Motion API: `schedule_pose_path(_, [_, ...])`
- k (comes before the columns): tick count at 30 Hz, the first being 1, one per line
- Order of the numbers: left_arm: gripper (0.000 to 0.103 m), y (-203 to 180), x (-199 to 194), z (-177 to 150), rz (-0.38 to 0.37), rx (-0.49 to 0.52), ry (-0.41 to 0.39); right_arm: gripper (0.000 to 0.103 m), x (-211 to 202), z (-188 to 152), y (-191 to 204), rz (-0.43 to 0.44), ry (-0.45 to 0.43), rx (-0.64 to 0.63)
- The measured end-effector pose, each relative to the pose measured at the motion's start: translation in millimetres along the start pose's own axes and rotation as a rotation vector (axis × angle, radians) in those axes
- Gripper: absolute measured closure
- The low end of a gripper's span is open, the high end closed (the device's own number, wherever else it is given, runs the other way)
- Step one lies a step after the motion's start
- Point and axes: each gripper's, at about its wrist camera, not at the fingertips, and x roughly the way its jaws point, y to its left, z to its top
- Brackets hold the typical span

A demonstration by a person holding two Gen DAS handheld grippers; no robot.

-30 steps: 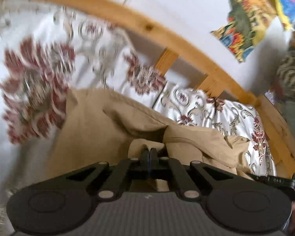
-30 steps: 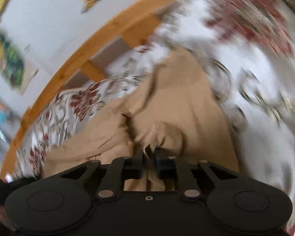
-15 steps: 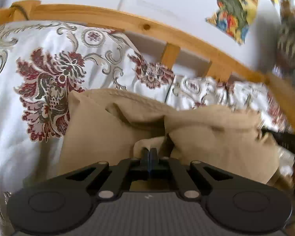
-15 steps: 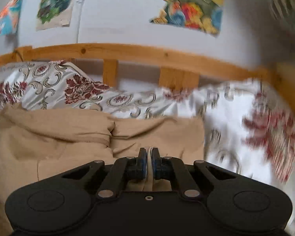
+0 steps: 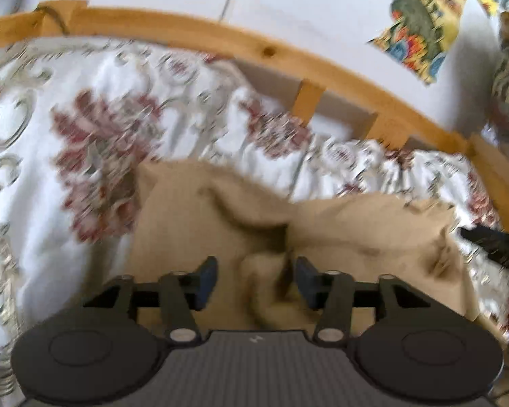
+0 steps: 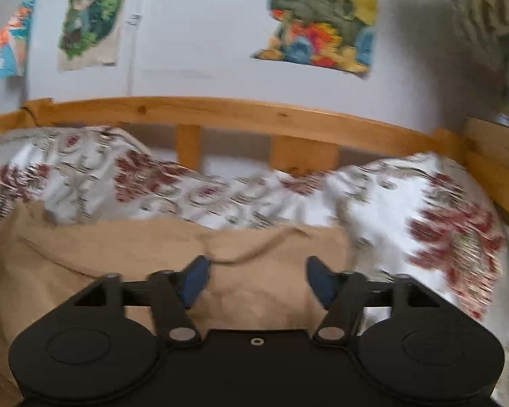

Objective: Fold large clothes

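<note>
A tan garment [image 5: 193, 224] lies bunched on a bed with a white, red-flowered cover [image 5: 95, 142]. My left gripper [image 5: 256, 279] is open just above it, with a fold of tan cloth lying loose between the jaws. In the right wrist view the same garment [image 6: 125, 247] spreads flat across the lower left. My right gripper [image 6: 258, 281] is open over its right part, holding nothing. The right gripper's black body [image 5: 492, 240] shows at the right edge of the left wrist view.
A wooden bed rail [image 6: 254, 115] with slats runs along the far side against a white wall with colourful posters [image 6: 319, 17]. A wooden side rail [image 6: 492, 166] closes the right end. The flowered cover [image 6: 451, 227] spreads to the right of the garment.
Both grippers were shut on the tan cloth and have opened wide, letting it go. The garment has dropped and settled on the bed.
</note>
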Motion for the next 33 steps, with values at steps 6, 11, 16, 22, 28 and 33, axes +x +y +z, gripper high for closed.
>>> schedule_pose_path(6, [0.038, -52.3, 47.8, -0.3, 0.077, 0.198, 0.054, 0.031, 49.6, -18.9, 47.7, 0.042, 0.091, -0.068])
schedule_pose_path(11, [0.035, -42.9, 73.8, -8.1, 0.121, 0.188, 0.100, 0.027, 61.6, -42.0, 49.3, 0.059, 0.157, -0.048])
schedule_pose_path(16, [0.030, -38.9, 71.7, -11.9, 0.128, 0.176, 0.091, 0.020, 21.1, -45.1, 37.2, 0.038, 0.097, -0.054])
schedule_pose_path(22, [0.022, -34.3, 77.7, -12.2, 0.120, 0.106, 0.106, 0.019, 29.9, -68.6, 39.5, 0.022, 0.172, -0.099])
schedule_pose_path(28, [0.005, -38.0, 25.0, -19.8, 0.113, 0.133, 0.051, 0.014, -14.1, -54.4, 24.8, 0.068, 0.094, 0.015])
schedule_pose_path(33, [0.001, -53.4, -27.5, -36.9, 0.101, 0.205, 0.026, 0.005, -78.5, -53.4, 23.7, 0.067, 0.076, 0.034])
